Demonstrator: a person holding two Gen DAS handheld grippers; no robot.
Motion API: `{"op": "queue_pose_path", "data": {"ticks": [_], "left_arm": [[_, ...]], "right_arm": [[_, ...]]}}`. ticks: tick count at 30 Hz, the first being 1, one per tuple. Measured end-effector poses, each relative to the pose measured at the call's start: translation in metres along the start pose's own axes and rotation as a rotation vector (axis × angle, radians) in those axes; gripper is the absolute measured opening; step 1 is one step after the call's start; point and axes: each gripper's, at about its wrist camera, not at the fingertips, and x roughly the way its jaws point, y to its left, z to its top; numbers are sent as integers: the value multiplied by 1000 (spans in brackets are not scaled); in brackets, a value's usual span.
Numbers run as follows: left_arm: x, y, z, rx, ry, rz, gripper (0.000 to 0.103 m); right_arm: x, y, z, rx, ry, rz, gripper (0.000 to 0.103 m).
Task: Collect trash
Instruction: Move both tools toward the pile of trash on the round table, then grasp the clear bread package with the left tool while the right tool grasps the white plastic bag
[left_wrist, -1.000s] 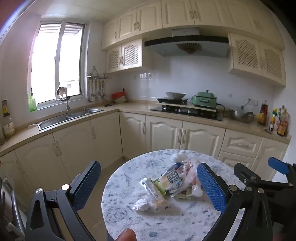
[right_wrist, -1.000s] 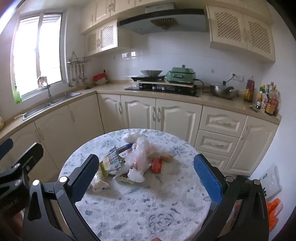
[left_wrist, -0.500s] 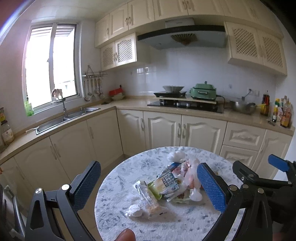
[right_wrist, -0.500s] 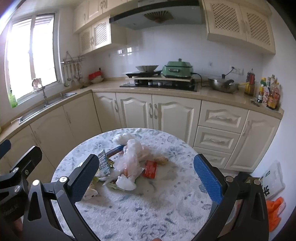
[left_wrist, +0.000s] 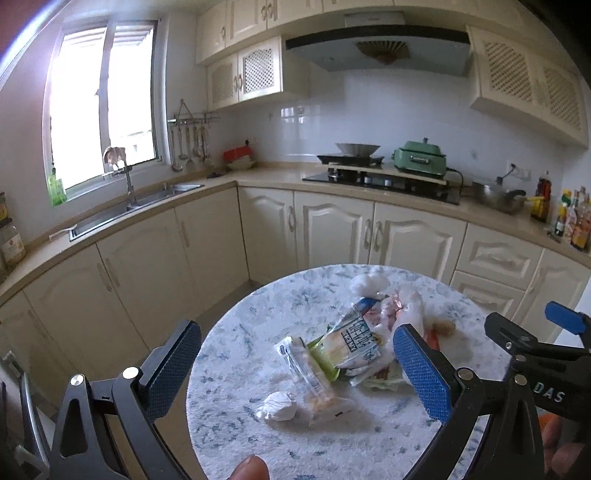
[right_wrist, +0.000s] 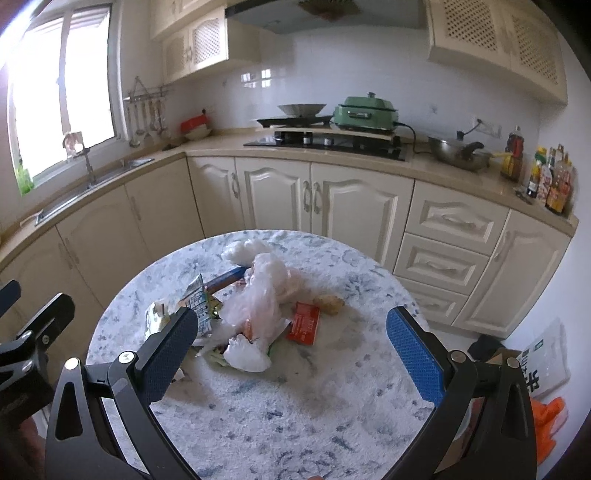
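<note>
Two grippers wide open above the round table, nothing held.
We hold the left gripper and right gripper spread over the trash pile mid-table, probably choosing a first piece. Only the left view shows the crumpled tissue; only the right shows the red packet.

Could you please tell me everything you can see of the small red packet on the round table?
The red packet is a small, flat, rectangular wrapper, glossy like foil or plastic, with pale print too small to read. It lies flat on the marbled round table, at the right edge of the trash pile. Its left side meets the crumpled clear plastic bag; a small brownish lump sits just beyond it. Neither gripper touches it.
</note>
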Motion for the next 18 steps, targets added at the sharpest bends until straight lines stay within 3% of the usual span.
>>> {"op": "queue_pose_path", "data": {"ticks": [7, 18], "left_arm": [[30, 14, -8, -7, 63, 1, 102], [97, 34, -18, -44, 272, 22, 102]], "right_arm": [[23, -2, 2, 1, 50, -2, 103], [88, 0, -5, 4, 179, 20, 103]]}}
